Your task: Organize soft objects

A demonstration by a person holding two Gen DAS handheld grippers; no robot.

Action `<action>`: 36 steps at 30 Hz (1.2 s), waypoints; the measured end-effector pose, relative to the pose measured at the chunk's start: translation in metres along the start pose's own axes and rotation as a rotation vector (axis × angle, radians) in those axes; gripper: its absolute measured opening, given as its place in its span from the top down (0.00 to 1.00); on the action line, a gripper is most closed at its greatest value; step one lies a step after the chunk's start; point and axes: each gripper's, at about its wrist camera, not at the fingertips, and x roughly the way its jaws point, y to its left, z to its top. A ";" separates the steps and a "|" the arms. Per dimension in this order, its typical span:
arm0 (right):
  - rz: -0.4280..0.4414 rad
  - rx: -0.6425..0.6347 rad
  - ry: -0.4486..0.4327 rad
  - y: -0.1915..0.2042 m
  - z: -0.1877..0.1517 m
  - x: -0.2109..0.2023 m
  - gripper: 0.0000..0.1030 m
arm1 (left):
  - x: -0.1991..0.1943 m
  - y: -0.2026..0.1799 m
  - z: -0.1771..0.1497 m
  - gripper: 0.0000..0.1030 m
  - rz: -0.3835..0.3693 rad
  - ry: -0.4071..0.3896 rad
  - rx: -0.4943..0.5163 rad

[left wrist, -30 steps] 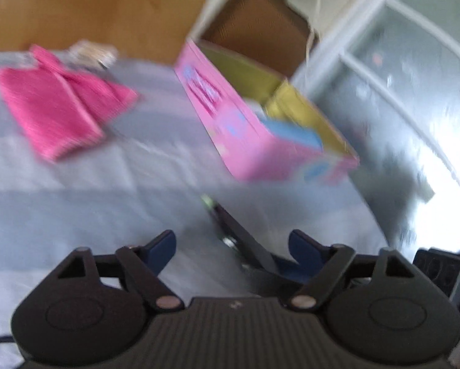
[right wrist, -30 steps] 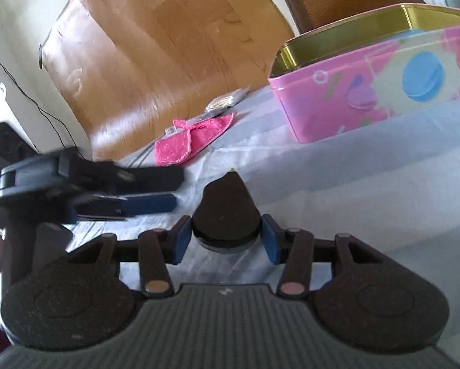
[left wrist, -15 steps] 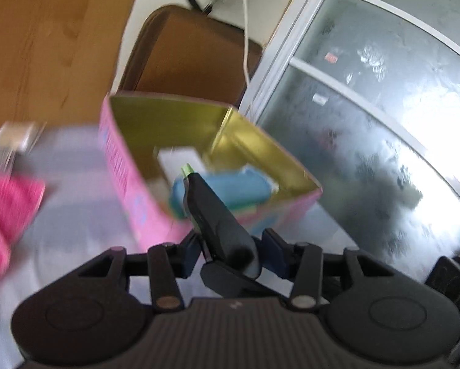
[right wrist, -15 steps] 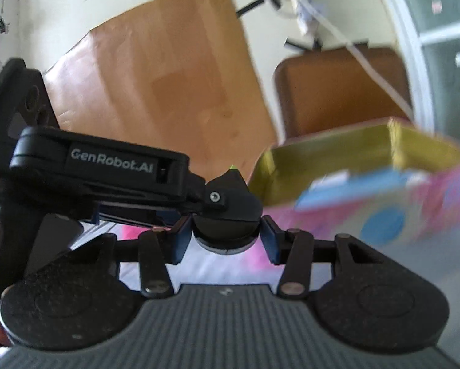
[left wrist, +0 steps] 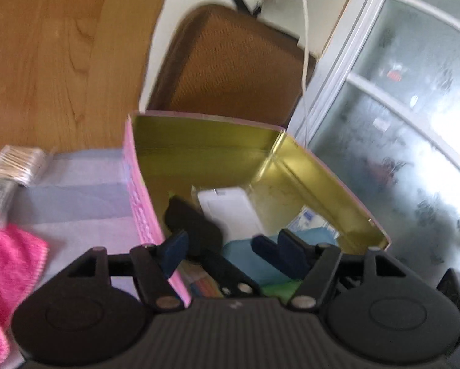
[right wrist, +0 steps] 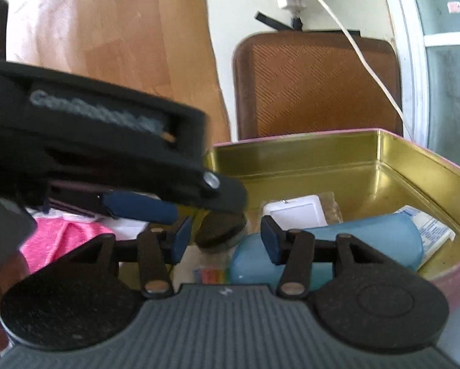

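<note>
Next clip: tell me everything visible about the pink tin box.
The pink tin box is rectangular and lidless, pink outside with shiny gold metal inside. It stands upright on the striped cloth, in front of a brown chair back. Inside lie a blue soft roll, a white flat case, a printed packet and a dark rounded object. Both hand-held grippers hang open over it.

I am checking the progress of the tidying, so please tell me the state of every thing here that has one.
pink tin: open, no lid on it.
blue bottle: lying on its side inside the tin.
white case: lying flat inside the tin.
black object: between the right gripper's fingers, over the tin; gripped or not, unclear.
pink cloth: outside the tin, to its left.
left gripper: open.
right gripper: grip unclear.
</note>
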 end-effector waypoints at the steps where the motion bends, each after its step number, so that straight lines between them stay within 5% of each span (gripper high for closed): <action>1: -0.008 -0.017 -0.010 0.001 -0.002 0.000 0.46 | -0.011 0.000 -0.003 0.33 0.002 -0.024 0.003; 6: 0.029 -0.014 -0.070 0.004 -0.008 -0.033 0.46 | -0.058 0.011 -0.032 0.32 0.007 -0.086 -0.012; 16: 0.035 -0.016 -0.130 0.025 -0.051 -0.117 0.45 | -0.104 0.035 -0.098 0.31 0.241 -0.050 -0.028; 24: 0.017 -0.017 -0.029 0.051 -0.063 -0.118 0.45 | -0.124 0.050 -0.125 0.28 0.395 -0.033 -0.009; 36: -0.070 0.012 0.003 0.060 -0.070 -0.115 0.45 | -0.127 0.054 -0.139 0.24 0.414 -0.056 0.022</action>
